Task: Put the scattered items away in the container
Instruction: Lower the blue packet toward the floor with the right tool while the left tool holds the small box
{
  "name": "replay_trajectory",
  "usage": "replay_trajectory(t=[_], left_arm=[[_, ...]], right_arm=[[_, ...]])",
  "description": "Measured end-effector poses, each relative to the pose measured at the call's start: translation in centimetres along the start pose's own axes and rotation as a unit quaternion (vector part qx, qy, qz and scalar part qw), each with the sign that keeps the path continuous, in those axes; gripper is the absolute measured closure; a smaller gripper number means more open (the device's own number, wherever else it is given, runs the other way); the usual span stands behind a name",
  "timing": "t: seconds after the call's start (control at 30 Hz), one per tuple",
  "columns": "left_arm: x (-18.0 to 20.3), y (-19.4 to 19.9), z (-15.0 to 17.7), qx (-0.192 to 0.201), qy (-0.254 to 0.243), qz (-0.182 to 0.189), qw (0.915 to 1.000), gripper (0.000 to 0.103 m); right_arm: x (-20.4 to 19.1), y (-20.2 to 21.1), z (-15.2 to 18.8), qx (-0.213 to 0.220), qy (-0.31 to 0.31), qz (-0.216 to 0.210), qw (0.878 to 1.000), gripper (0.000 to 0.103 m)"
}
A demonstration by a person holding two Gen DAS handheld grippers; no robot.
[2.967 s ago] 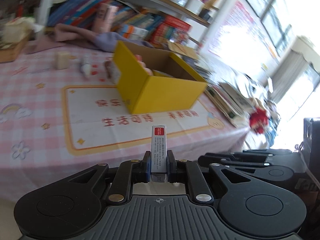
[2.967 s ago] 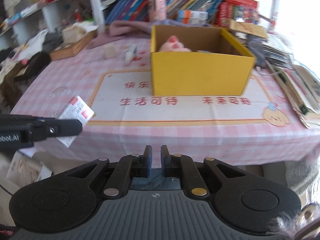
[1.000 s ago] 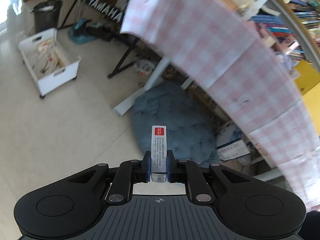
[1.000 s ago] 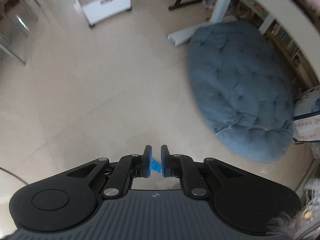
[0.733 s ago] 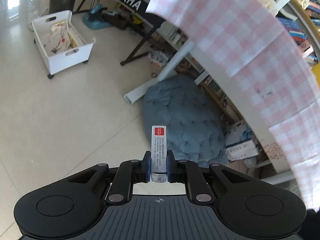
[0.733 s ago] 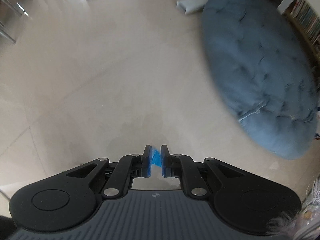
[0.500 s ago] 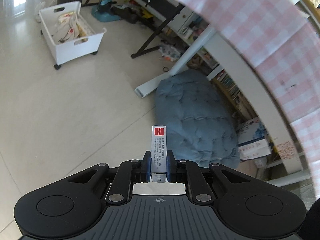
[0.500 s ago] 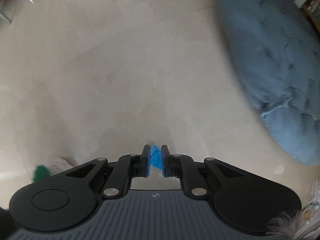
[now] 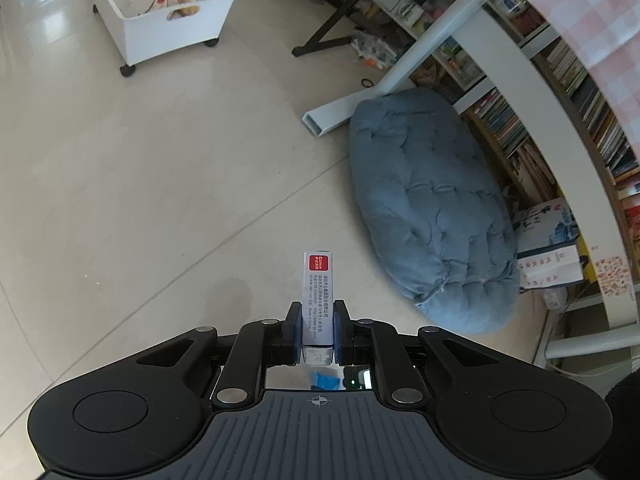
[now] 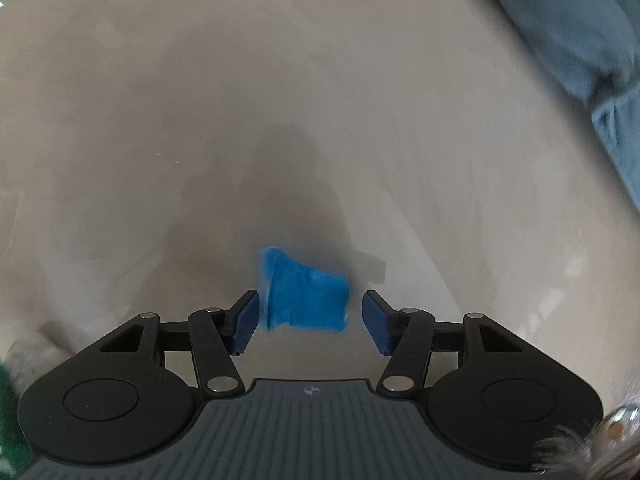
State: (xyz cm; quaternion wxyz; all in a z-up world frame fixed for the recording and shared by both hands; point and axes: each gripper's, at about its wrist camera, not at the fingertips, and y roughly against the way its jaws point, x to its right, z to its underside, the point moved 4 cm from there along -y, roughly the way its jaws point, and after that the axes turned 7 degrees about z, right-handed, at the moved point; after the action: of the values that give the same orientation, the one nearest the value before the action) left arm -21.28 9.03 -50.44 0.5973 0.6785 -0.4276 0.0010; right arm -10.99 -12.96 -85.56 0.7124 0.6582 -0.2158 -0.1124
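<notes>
My left gripper (image 9: 316, 326) is shut on a small white box with a red label (image 9: 318, 300), held upright above the floor. My right gripper (image 10: 310, 320) is open just above the floor. A blurred bright blue object (image 10: 304, 296) lies between its two fingers, nearer the left one. I cannot tell whether it touches either pad. The yellow container is not in view in either frame.
A blue-grey cushion (image 9: 432, 208) lies on the beige tiled floor, also at the right wrist view's top right (image 10: 580, 20). A white wheeled bin (image 9: 160, 12), a white table leg (image 9: 400, 76), bookshelves (image 9: 552, 112) and the pink checked tablecloth (image 9: 592, 12) stand behind.
Both grippers have swung down from the table to the floor. My right gripper has dropped close to the floor and opened wide around the blue object. The left still grips the box.
</notes>
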Motion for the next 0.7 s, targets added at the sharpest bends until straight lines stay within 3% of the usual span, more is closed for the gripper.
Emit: replay_trajectory(t=[0.17,0.23,0.43,0.7], left_arm=[[0.2,-0.5,0.1,-0.007,-0.005,0.0,1.0,0.09],[0.3,-0.5,0.0,-0.006,-0.007,0.0,1.0,0.09],[1.1,0.1,-0.5,0.002,-0.016,-0.005,0.9999,0.09],[4.6,4.2,-2.2,0.02,-0.028,0.004,0.9994,0.09]], right_arm=[[0.0,-0.2,0.2,0.002,-0.019,-0.011,1.0,0.049],[0.1,0.0,0.3,0.002,-0.023,-0.023,0.999,0.058],[0.2,1.3,0.2,0.014,-0.01,-0.023,1.0,0.065],[1.7,9.2,-1.2,0.051,-0.01,-0.028,0.998,0.066]])
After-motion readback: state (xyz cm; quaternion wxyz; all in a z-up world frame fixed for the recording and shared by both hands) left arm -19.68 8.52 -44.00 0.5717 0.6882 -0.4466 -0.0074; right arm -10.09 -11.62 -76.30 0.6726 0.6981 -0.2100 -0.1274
